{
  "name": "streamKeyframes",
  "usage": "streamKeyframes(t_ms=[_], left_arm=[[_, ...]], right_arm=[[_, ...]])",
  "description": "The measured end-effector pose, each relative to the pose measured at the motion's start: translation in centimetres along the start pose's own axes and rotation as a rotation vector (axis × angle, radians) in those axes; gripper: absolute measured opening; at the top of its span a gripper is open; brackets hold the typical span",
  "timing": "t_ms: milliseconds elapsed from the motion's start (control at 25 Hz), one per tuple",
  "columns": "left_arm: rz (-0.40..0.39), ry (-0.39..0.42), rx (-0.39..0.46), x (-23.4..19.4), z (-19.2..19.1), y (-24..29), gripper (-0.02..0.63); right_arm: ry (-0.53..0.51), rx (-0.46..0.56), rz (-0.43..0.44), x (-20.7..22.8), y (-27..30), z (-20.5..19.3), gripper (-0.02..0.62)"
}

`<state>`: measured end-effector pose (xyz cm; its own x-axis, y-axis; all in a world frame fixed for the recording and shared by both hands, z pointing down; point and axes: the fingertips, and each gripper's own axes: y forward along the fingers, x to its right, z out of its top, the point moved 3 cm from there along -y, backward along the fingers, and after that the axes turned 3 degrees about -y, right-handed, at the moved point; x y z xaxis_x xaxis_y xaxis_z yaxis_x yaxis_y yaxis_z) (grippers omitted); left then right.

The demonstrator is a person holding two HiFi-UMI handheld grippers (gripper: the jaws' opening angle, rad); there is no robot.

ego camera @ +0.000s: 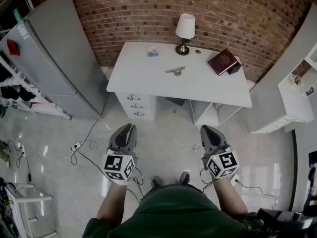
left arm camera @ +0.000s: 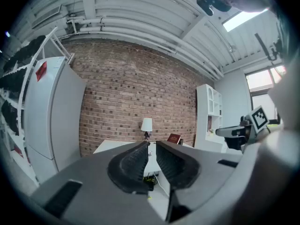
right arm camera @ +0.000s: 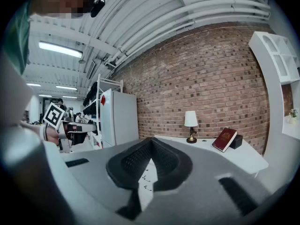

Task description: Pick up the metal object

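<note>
The metal object (ego camera: 175,71), a small silver piece, lies near the middle of the white desk (ego camera: 148,78) against the brick wall. Both grippers hang over the floor well in front of the desk, far from the object. My left gripper (ego camera: 128,129) (left arm camera: 153,144) is open by a narrow gap, with nothing between its jaws. My right gripper (ego camera: 205,129) (right arm camera: 151,140) is shut and empty, its tips meeting. Neither gripper view shows the metal object; the jaws hide that part of the desk.
On the desk stand a white-shaded lamp (ego camera: 184,31), a red book (ego camera: 223,61) leaning on a dark box, and a small box (ego camera: 152,51). A grey fridge (ego camera: 54,58) stands left, white shelving (ego camera: 297,78) right. Cables (ego camera: 84,148) trail across the floor. Drawers (ego camera: 133,105) sit under the desk.
</note>
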<state>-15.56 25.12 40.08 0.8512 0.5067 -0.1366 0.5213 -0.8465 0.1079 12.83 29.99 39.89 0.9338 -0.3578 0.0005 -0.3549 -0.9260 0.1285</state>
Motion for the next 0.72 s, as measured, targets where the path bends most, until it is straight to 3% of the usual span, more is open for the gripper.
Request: streamKeyframes(t_ms=[400,720], left_arm=[[-0.037,-0.009,0.018,-2.9,0.1,-1.3,0.048],[-0.031,-0.047,-0.005,-4.3,-1.6,-0.7,0.048]], right_arm=[[-0.021,0.003,-0.037,-3.1,1.1,0.5,0.002],[-0.038,-0.005,-0.018,-3.8,2.1,0.4,0.003]])
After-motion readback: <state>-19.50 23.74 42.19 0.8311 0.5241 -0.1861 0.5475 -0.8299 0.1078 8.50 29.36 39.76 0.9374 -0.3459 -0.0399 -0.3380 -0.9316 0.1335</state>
